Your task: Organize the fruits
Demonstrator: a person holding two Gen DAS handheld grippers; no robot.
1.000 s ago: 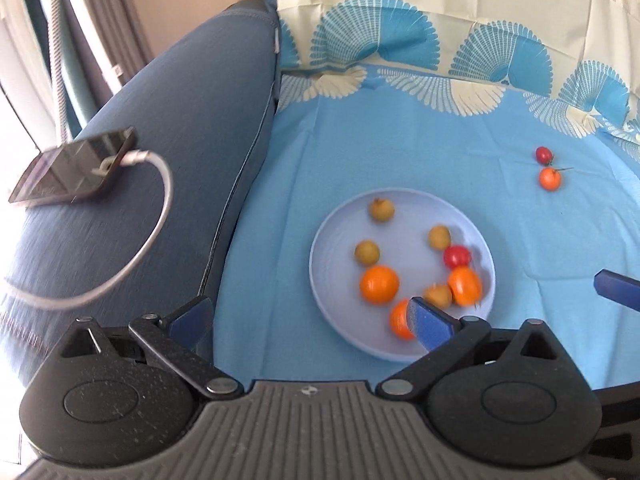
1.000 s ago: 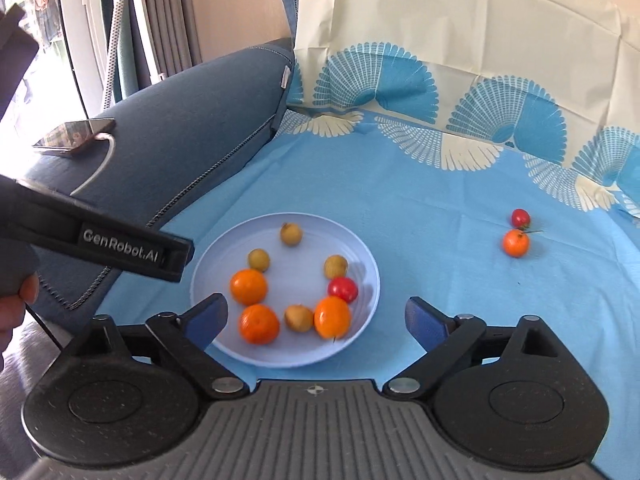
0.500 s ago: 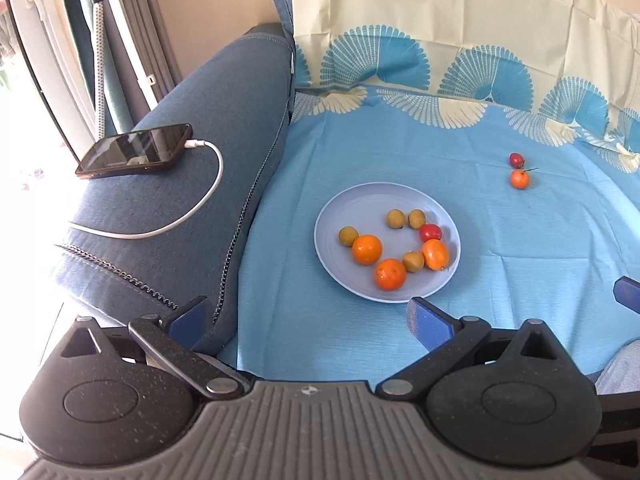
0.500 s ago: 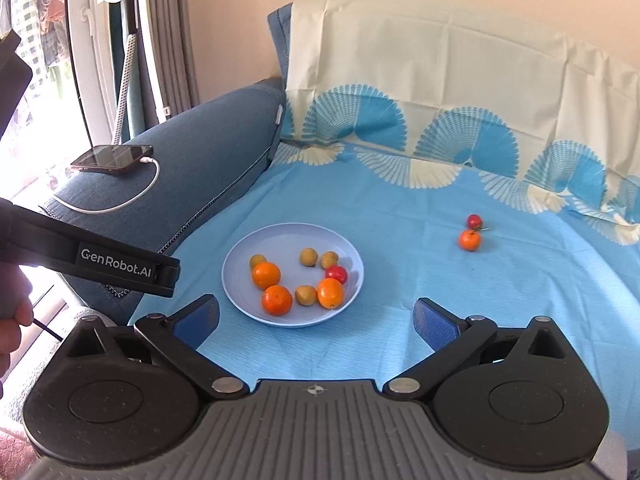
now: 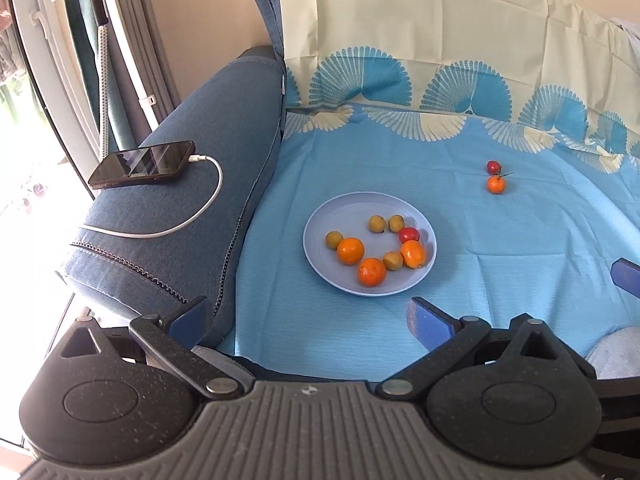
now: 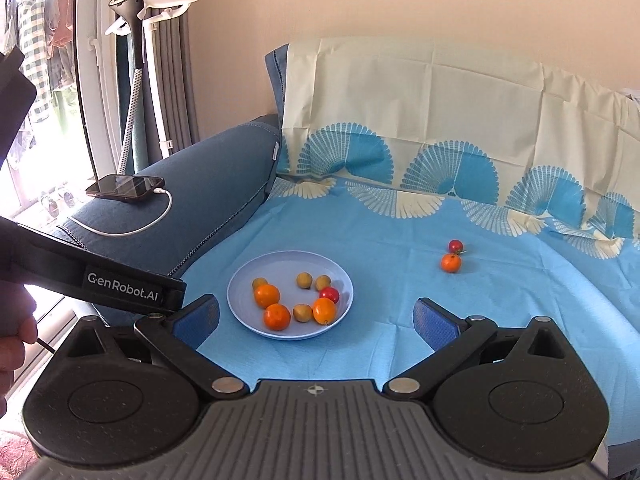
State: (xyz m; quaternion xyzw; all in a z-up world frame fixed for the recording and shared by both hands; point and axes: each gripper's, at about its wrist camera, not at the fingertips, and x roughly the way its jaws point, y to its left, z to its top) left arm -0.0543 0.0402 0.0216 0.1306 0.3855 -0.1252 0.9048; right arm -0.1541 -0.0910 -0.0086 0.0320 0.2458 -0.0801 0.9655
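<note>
Both hand-held grippers, the left gripper (image 5: pixel 304 316) and the right gripper (image 6: pixel 316 316), hang with blue-padded jaws spread wide and nothing between them, near the front edge of a blue patterned cloth (image 6: pixel 400 232) covering a sofa seat. A round pale-blue plastic plate (image 6: pixel 280 264) toward the cloth's left edge holds eight small fruits. A small orange tangerine (image 6: pixel 451 263) and red cherry tomato (image 6: pixel 455 246) touch, well apart toward the back right. Risks: the soft seat may sag, rolling the round fruits, and pinching could burst the tomato.
</note>
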